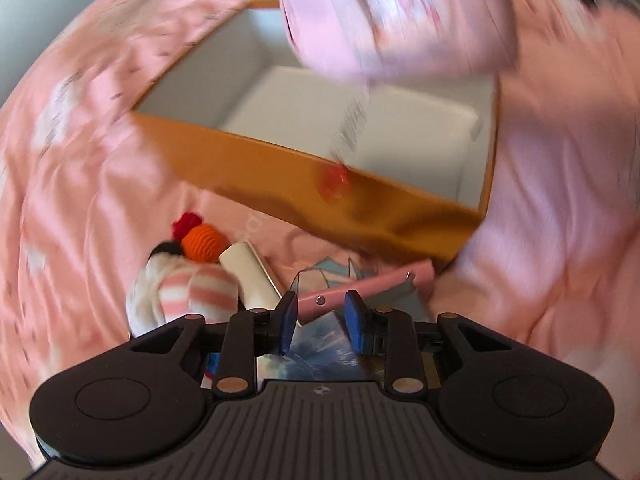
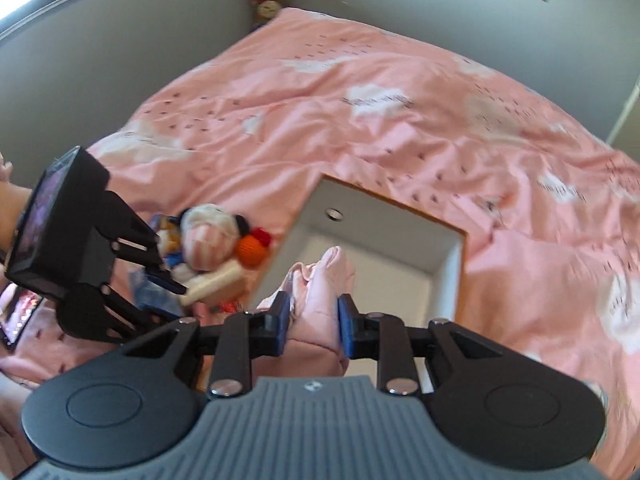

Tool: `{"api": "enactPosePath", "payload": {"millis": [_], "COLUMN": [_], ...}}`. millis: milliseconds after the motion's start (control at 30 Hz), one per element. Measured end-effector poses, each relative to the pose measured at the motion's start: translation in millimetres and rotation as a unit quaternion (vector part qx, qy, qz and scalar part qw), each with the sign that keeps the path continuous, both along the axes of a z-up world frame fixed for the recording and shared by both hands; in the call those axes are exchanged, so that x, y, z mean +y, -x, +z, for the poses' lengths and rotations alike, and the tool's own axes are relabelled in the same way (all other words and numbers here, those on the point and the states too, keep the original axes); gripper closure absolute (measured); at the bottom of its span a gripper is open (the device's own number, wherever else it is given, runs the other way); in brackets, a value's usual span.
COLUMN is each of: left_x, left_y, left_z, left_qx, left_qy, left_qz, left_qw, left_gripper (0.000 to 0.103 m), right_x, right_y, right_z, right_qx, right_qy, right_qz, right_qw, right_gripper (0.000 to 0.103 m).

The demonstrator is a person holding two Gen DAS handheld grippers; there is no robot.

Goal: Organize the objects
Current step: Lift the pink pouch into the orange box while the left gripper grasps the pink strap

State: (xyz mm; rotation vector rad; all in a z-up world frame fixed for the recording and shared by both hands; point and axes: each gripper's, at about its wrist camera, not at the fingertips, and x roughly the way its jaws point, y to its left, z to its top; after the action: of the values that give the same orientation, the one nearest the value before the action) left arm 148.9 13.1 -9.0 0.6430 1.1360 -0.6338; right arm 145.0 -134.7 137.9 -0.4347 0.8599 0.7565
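Pink pouch [image 2: 316,304] clamped in right tool [image 2: 313,322] (above the box [image 2: 460,276]).

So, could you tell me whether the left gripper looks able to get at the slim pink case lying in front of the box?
Probably yes: the left gripper is open, the pink case lies just beyond its fingertips, and nothing covers it.

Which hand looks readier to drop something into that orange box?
The right. Its tool already grips a pink cloth item directly above the open orange box. The left tool is open, low over the pile outside the box.
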Motion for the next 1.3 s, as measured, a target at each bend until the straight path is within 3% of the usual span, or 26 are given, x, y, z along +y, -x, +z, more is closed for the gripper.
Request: {"api": "enactPosePath", "payload": {"millis": [133,300,567,733,933,1033,1133,1233,1300], "left_x": [-8,-22,-36,-41,-50,-54,-55,-53,-46], "left_y": [-13,-20,-20,-23,-35,-42,-50,-58,-52], "left_z": [-19,-37,-62,-71,-87,-100,-117,-118,-114], "left_qx": [0.023,0.031,0.078,0.108,0.141,0.171,0.209,0.223,0.204], "left_qy": [-0.042,-0.091,-0.142,-0.161,-0.173,-0.173,-0.168,-0.162,-0.159], "left_qz": [-0.087,-0.173,-0.295,-0.353,-0.396,-0.4,-0.398,-0.379,-0.361], "left_qw": [0.995,0.9802,0.9417,0.9152,0.8909,0.8836,0.877,0.8834,0.8959], "left_gripper": [0.07,0.07,0.071,0.076,0.075,0.068,0.068,0.068,0.069], "right_x": [-30,-49,-53,-51,-52,-54,-56,-60,-64], "right_y": [-21,-41,-61,-69,-76,-76,-76,-76,-76], "right_z": [-23,-48,-79,-94,-105,-108,-112,-114,-114], "right_qx": [0.023,0.051,0.07,0.09,0.105,0.11,0.115,0.116,0.117], "right_qy": [-0.004,-0.013,-0.011,-0.019,-0.028,-0.029,-0.029,-0.031,-0.033], "right_qz": [-0.036,-0.055,-0.061,-0.066,-0.071,-0.07,-0.072,-0.077,-0.081], "right_qw": [0.999,0.997,0.996,0.994,0.992,0.991,0.99,0.99,0.989], "right_gripper": [0.076,0.076,0.075,0.075,0.075,0.075,0.075,0.075,0.075]}}
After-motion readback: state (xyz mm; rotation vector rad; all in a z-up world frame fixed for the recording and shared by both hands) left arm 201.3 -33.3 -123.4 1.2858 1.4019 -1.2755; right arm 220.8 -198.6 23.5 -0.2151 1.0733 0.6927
